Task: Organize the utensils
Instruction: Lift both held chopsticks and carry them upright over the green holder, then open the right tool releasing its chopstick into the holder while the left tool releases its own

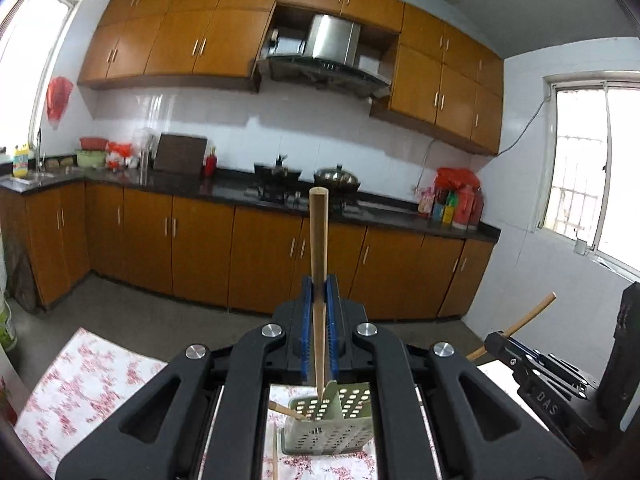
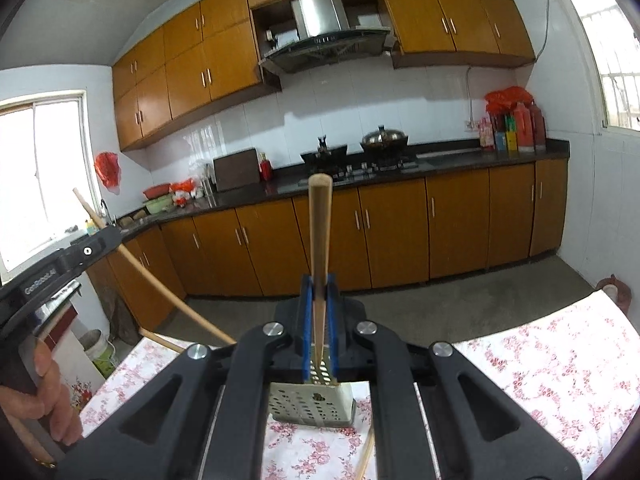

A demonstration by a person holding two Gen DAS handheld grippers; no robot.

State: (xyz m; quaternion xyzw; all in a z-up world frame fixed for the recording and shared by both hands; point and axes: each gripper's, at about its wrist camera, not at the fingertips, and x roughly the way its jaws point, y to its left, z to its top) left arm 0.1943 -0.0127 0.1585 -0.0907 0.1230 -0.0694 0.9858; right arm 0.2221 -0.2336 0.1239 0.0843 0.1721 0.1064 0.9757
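While a wooden chopstick is clamped upright in the left gripper, a green perforated holder is seen below on the floral tablecloth, with the right gripper at the right. In the right wrist view, another chopstick is pinched by the right gripper, the holder stands on the cloth, and only here a hand on the left gripper is shown.

My left camera sits on my left gripper and looks along its fingers, a bit downward, across the kitchen. My right camera does the same. Both see the far-off stove, the near flowered table and the green holder.
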